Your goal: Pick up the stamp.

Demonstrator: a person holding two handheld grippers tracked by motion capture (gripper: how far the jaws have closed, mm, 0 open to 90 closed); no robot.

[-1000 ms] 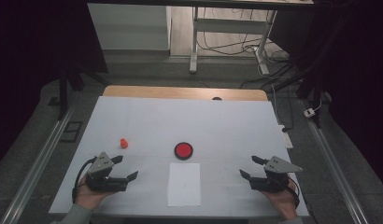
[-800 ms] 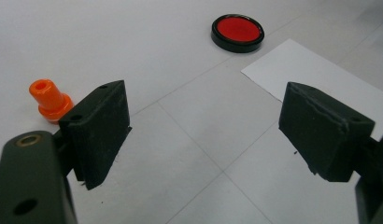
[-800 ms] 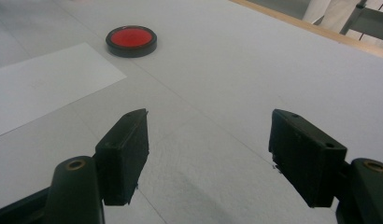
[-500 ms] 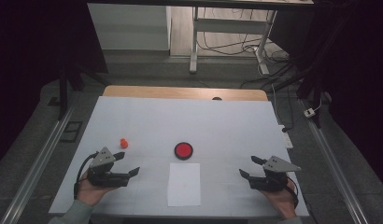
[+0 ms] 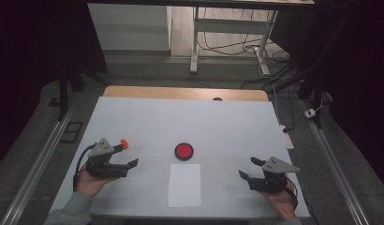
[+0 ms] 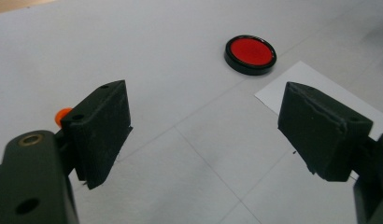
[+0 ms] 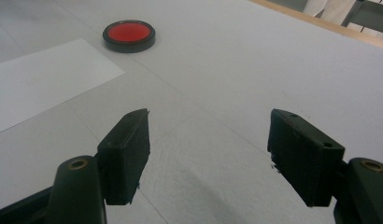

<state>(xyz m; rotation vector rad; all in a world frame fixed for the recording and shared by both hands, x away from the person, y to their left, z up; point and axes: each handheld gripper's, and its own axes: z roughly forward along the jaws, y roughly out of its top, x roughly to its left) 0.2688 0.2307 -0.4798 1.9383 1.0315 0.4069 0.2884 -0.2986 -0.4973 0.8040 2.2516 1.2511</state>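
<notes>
The white surface (image 5: 218,126) looks matt and smooth, scored by faint thin lines, with a bare pale wooden strip (image 5: 185,93) along its far edge in the upper middle of the high view. The round red disc with a black rim (image 6: 250,54) looks like glossy plastic. The white rectangular sheet (image 5: 184,184) reads as matt paper. Both grippers' black jaws are dull, slightly rough plastic, and a small orange knob (image 6: 63,114) shines faintly.

On the tabletop (image 5: 134,117): one red disc (image 5: 184,151), one white paper sheet (image 5: 184,185), one small orange piece (image 5: 124,143), two grippers.
</notes>
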